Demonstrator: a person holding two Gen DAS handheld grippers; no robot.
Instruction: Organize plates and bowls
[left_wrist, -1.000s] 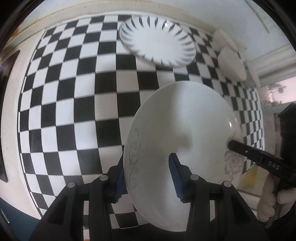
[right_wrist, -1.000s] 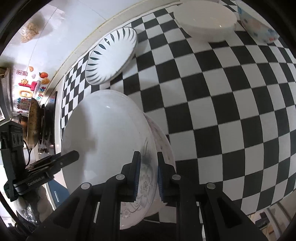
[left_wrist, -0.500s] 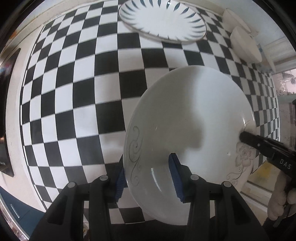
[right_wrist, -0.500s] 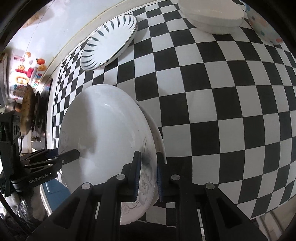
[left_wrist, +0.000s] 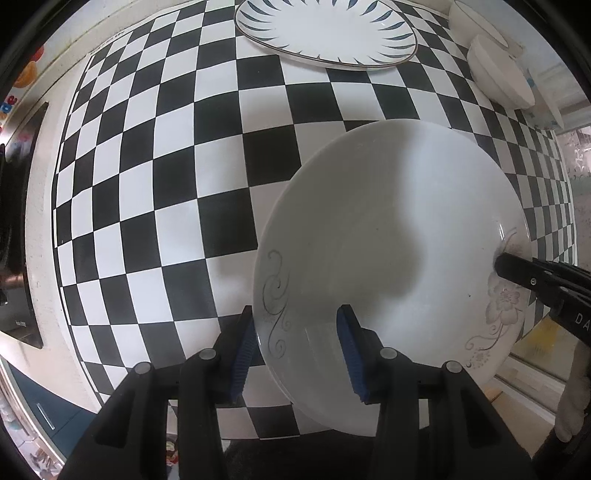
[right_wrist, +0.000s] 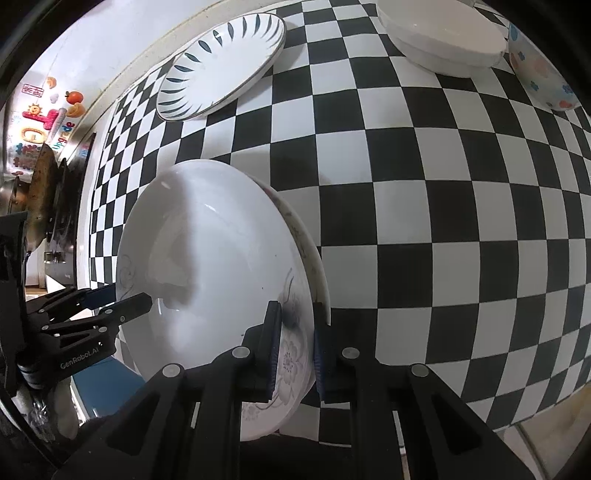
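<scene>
A white plate with grey flower scrolls (left_wrist: 391, 236) is held between both grippers above the checkered table (left_wrist: 177, 184). My left gripper (left_wrist: 295, 350) straddles its near rim, the blue pads standing wide on either side. My right gripper (right_wrist: 293, 347) is shut on the opposite rim by the flower print; it also shows in the left wrist view (left_wrist: 532, 277). In the right wrist view the plate (right_wrist: 210, 266) seems to be two stacked plates. A leaf-pattern plate (left_wrist: 325, 33) lies at the table's far side.
White bowls (left_wrist: 498, 70) stand at the far right; in the right wrist view a white bowl (right_wrist: 443, 37) sits beside a flower-print bowl (right_wrist: 539, 74). A stove with a pan (right_wrist: 40, 192) lies beyond the table's left edge.
Both grippers and the held plate have moved forward over the table toward the leaf-pattern plate and the bowls. The grips look unchanged.
</scene>
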